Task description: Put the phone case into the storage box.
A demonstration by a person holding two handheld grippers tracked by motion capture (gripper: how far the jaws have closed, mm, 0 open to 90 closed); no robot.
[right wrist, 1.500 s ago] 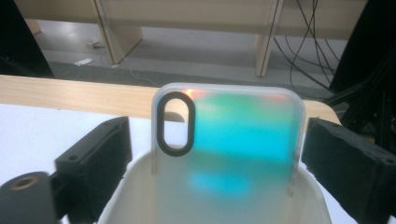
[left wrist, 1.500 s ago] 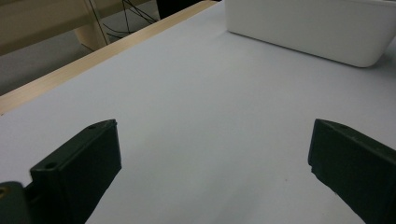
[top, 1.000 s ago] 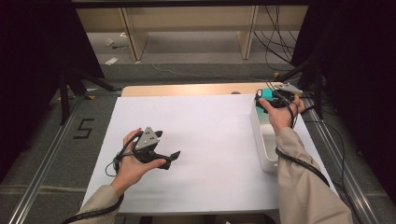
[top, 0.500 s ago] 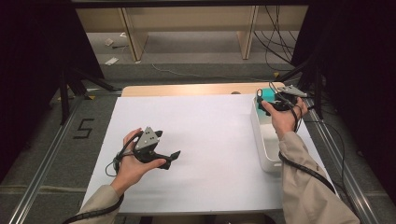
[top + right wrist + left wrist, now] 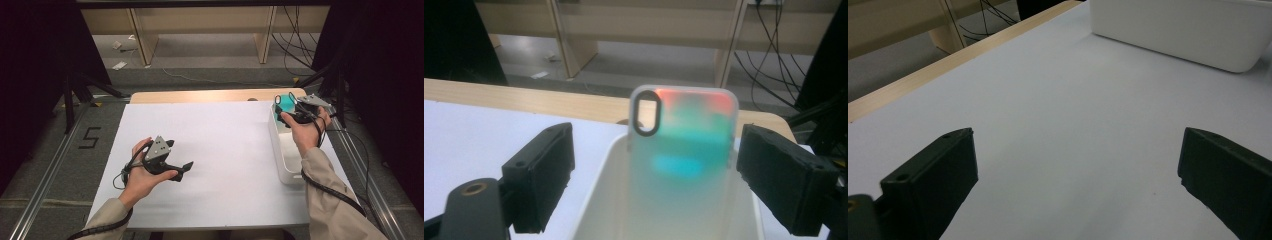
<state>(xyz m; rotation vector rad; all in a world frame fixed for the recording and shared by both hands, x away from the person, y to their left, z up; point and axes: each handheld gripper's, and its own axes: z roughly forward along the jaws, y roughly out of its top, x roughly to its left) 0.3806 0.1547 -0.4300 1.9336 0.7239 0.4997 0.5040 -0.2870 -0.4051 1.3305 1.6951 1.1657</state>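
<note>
A translucent phone case (image 5: 681, 150) with teal and red tints stands upright in the far end of the white bin (image 5: 599, 200). It stands between the jaws of my right gripper (image 5: 656, 132). Those jaws have just been closing. A gap remains on the left side of the case, and the right pad sits very near its edge. In the high view the right gripper (image 5: 292, 112) is over the bin's far end with the teal case (image 5: 286, 102) at its tip. My left gripper (image 5: 184, 171) rests on the white table, jaws (image 5: 1075, 145) wide open with nothing between them.
The white bin (image 5: 280, 160) runs along the right side of the white tabletop (image 5: 225, 140), and its side wall (image 5: 1188, 30) shows ahead of the left gripper. A wooden strip (image 5: 210, 96) borders the table's far edge. Cables trail from both grippers.
My right hand has shifted slightly at the far end of the bin. The left hand and its gripper have stayed where they were.
</note>
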